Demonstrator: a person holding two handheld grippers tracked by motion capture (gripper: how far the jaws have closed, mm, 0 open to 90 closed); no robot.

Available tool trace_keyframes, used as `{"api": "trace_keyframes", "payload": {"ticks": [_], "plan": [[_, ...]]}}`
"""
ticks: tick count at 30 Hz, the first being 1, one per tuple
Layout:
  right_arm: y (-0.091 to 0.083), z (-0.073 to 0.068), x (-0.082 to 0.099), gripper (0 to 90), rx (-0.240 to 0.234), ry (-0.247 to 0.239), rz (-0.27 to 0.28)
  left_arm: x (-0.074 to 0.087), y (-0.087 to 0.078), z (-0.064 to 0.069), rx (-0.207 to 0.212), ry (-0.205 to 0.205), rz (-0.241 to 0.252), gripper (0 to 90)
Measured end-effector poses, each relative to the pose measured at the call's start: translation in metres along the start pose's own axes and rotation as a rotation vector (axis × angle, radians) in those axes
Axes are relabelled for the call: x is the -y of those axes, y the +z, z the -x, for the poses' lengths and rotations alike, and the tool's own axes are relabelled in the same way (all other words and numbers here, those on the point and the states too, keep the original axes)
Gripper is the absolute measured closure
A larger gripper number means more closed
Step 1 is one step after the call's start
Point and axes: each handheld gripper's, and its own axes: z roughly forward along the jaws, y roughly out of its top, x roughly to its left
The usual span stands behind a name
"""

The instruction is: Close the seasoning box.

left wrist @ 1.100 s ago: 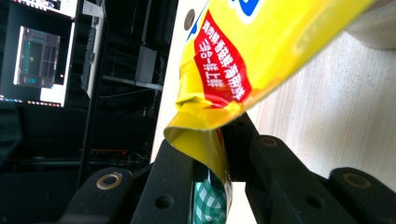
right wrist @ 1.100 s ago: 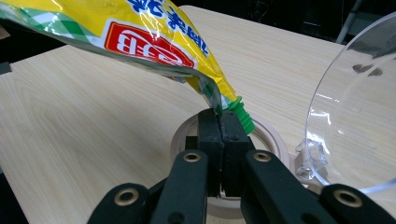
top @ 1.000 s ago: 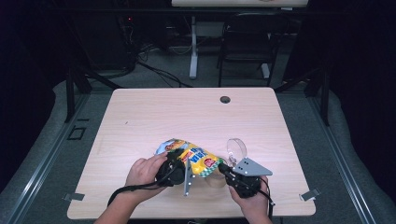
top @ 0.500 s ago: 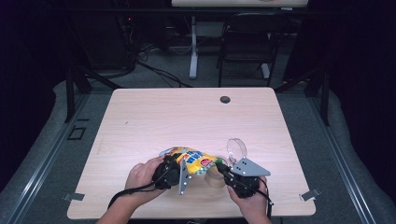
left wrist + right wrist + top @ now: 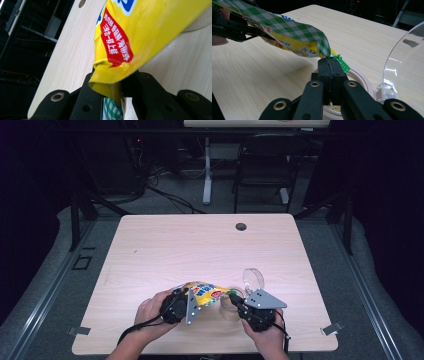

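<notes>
While both grippers are gripping it from opposite ends, the yellow snack bag is hanging stretched between them, just above the near edge of the table. The bag's lower end is vanishing between the left gripper's jaws, which are clenching its crumpled edge. The right gripper is pinching the twisted green-checked corner with its jaws fully closed, hiding much of the round container beneath, whose clear lid is standing open and running out of frame. White Chinese characters are running across a red panel on the bag, too slanted for reading; blue lettering above is being cut off. A dark grommet hole is sitting near the far edge.
</notes>
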Motion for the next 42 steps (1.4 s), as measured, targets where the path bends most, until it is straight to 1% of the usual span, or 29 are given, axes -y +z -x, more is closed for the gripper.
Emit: {"api": "trace_keyframes", "payload": {"ticks": [4,8,10,12,14,19,20,21,24,27,28,29,31,37,39,40,42], "plan": [[0.000,0.000,0.000,89.6,0.000,-0.001,0.002,0.003,0.002,0.001,0.014,-0.030,0.010,83.2],[0.000,0.001,0.000,89.6,-0.002,0.002,0.000,0.005,0.004,0.002,0.021,-0.046,0.021,83.7],[0.000,0.002,0.000,89.5,-0.002,0.008,0.003,0.006,0.005,0.003,0.032,-0.058,0.028,84.3],[0.000,0.003,0.000,89.3,-0.005,0.003,0.001,0.007,0.006,0.003,0.040,-0.066,0.031,84.6],[0.000,0.002,0.000,89.0,-0.005,0.003,0.003,0.008,0.007,0.003,0.048,-0.088,0.039,85.0],[0.001,0.002,0.001,87.3,-0.006,0.007,0.008,0.012,0.008,0.002,0.071,-0.109,0.046,87.0],[0.001,0.002,0.001,87.1,-0.007,0.006,0.007,0.012,0.008,0.002,0.076,-0.116,0.048,87.2],[0.001,0.002,0.001,86.9,-0.008,0.003,0.005,0.014,0.008,0.002,0.085,-0.133,0.054,87.3],[0.001,0.002,0.001,85.4,-0.013,0.007,0.011,0.016,0.008,0.001,0.106,-0.156,0.050,87.5],[0.001,0.001,0.001,83.7,-0.017,0.006,0.019,0.020,0.009,0.000,0.115,-0.163,0.048,87.5],[0.001,0.001,0.001,82.5,-0.017,0.006,0.019,0.021,0.010,0.000,0.113,-0.170,0.045,87.5],[0.001,0.001,0.001,81.3,-0.021,0.005,0.020,0.022,0.010,-0.001,0.114,-0.166,0.042,87.6],[0.001,0.001,0.001,77.8,-0.018,0.003,0.030,0.024,0.010,-0.001,0.118,-0.179,0.048,87.9],[0.000,0.002,0.001,73.5,-0.016,0.009,0.043,0.026,0.010,-0.005,0.143,-0.222,0.059,88.2],[0.000,0.002,0.001,72.9,-0.017,0.009,0.045,0.028,0.010,-0.006,0.151,-0.242,0.068,88.2],[-0.001,0.002,0.001,72.8,-0.017,0.010,0.046,0.029,0.011,-0.008,0.158,-0.261,0.073,88.2],[-0.001,0.002,0.000,72.6,-0.017,0.009,0.045,0.031,0.011,-0.009,0.167,-0.285,0.079,88.2]]}}
